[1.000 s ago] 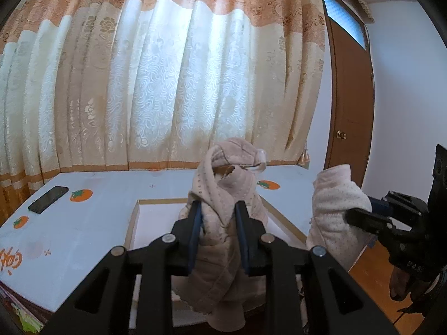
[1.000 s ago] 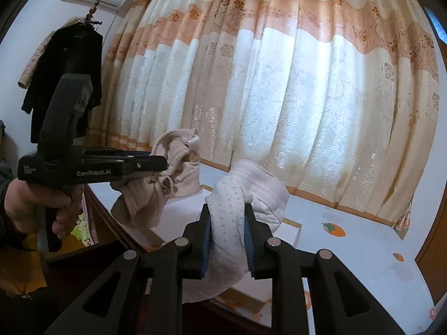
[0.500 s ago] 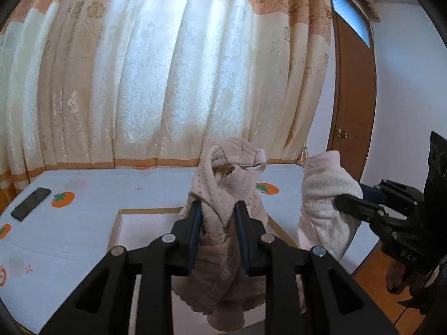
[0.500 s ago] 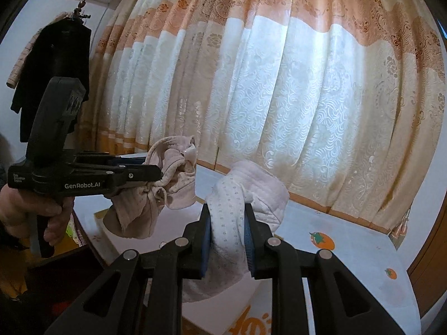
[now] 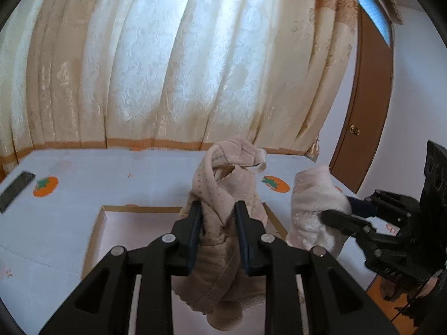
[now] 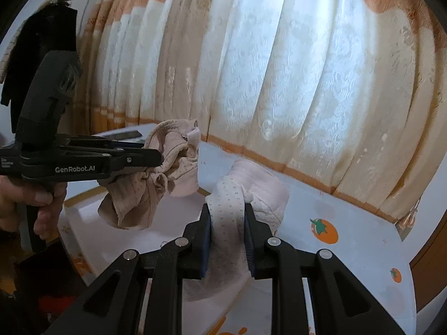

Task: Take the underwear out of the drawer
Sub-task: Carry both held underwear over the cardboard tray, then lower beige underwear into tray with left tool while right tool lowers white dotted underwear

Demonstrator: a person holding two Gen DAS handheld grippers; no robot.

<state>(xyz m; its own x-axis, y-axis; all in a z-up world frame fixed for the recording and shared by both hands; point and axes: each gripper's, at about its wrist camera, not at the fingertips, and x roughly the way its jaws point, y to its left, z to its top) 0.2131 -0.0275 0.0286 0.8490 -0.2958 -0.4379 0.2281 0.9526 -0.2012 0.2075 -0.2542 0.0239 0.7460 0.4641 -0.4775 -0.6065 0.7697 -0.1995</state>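
Cream-and-orange curtains (image 5: 195, 64) have slid sideways across both views: left hand-held gripper (image 5: 218, 209), clamping beige dotted underwear (image 5: 223, 189), and right hand-held gripper (image 6: 226, 215), clamping pale-pink dotted underwear (image 6: 232, 209), carried clear, above desk (image 5: 69, 209) near edge.

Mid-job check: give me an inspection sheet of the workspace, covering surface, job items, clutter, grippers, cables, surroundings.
Surface: white cloth with orange fruit prints; shallow wood-edged tray on it.
Job's things: beige underwear and pale dotted underwear, both lifted clear of the surface.
Clutter: dark phone at the far left.
Grippers: left gripper shut on beige underwear; right gripper shut on pale dotted underwear.
Cables: nothing seen.
Surroundings: patterned curtain, brown door, dark coat hanging.
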